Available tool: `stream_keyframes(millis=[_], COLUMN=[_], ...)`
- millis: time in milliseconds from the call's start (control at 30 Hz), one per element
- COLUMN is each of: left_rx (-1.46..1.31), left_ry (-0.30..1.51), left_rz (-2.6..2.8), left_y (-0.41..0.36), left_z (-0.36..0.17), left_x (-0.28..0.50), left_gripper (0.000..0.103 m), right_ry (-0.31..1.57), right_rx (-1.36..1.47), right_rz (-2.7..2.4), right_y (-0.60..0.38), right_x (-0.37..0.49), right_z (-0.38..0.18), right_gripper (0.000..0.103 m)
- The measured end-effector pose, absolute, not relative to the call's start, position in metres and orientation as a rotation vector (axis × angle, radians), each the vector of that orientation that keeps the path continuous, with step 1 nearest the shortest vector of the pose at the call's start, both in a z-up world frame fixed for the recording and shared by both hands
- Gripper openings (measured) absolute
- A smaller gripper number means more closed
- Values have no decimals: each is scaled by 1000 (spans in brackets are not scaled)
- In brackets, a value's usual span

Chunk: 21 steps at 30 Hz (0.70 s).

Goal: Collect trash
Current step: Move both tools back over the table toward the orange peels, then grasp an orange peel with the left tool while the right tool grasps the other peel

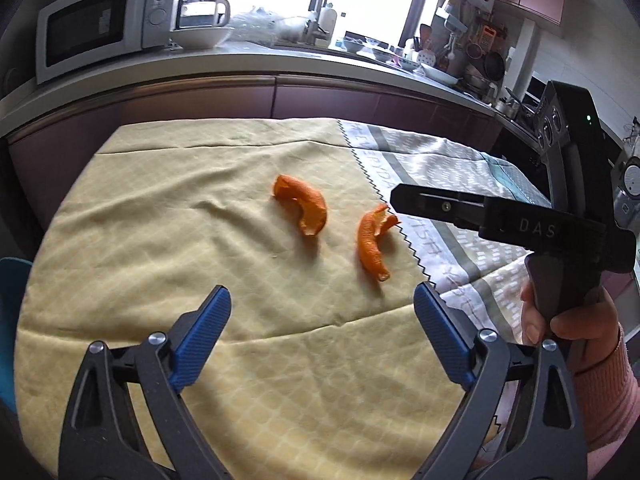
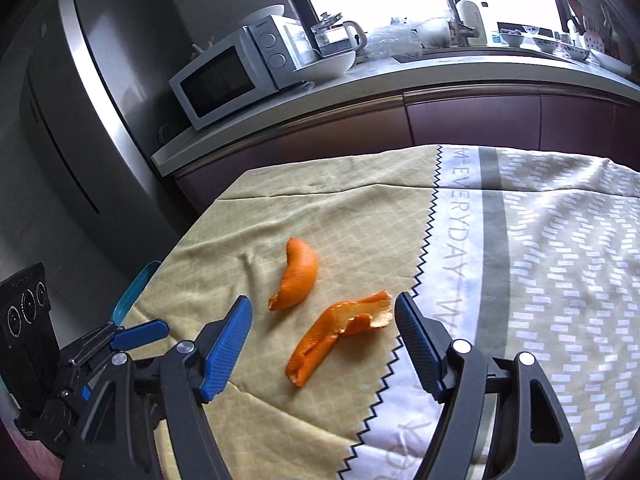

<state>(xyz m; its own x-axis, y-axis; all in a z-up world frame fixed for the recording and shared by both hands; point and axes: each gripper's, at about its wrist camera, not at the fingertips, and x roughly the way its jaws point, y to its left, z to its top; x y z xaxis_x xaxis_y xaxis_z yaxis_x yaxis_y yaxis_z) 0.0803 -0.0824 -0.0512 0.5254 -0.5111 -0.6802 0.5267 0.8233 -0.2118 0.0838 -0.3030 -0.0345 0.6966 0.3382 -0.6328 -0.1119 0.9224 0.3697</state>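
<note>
Right wrist view: right tool [image 2: 323, 332], wide open and holding nothing, straddles the near peel [image 2: 336, 334] on the bench's yellow cloth [image 2: 224, 240], apparently lined up to grasp it; left tool [image 1: 322, 334] also open, empty.

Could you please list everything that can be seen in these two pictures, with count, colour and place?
orange peel pieces: 2, orange, on the yellow cloth
yellow cloth: 1, table's left part
patterned cloth: 1, white and grey, right part
microwave: 1, white, counter
bowl: 1, white, beside microwave
glass kettle: 1, counter
refrigerator: 1, silver, far left
teal tray: 1, table's left edge
left gripper: jaws open, empty
right gripper: jaws open, around the nearer peel
hand: 1, pink sleeve
</note>
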Motion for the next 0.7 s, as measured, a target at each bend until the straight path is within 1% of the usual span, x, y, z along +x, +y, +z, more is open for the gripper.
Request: stream_keyframes(millis=[167, 300, 367, 533, 600, 667, 700], left_rx=[37, 52, 65, 66, 57, 62, 69], left_ry=[869, 891, 911, 931, 939, 937, 937], left_rz=[-648, -667, -662, -657, -654, -637, -633], left_y=[-118, -137, -146, -155, -155, -155, -155], left_z=[-65, -69, -73, -77, -77, -79, -79], left_x=[95, 102, 106, 117, 120, 122, 123], left_gripper=[76, 69, 60, 50, 41, 26, 23], right_ry=[761, 760, 758, 757, 758, 760, 761], right_rx=[347, 357, 360, 372, 373, 380, 381], right_rz=[242, 242, 244, 246, 247, 252, 253], right_y=[-322, -329, -330, -334, -335, -336, -335], right_x=[86, 87, 88, 90, 91, 92, 92], right_z=[-38, -41, -41, -43, -44, -45, -45], right_gripper=[71, 71, 71, 71, 71, 71, 71])
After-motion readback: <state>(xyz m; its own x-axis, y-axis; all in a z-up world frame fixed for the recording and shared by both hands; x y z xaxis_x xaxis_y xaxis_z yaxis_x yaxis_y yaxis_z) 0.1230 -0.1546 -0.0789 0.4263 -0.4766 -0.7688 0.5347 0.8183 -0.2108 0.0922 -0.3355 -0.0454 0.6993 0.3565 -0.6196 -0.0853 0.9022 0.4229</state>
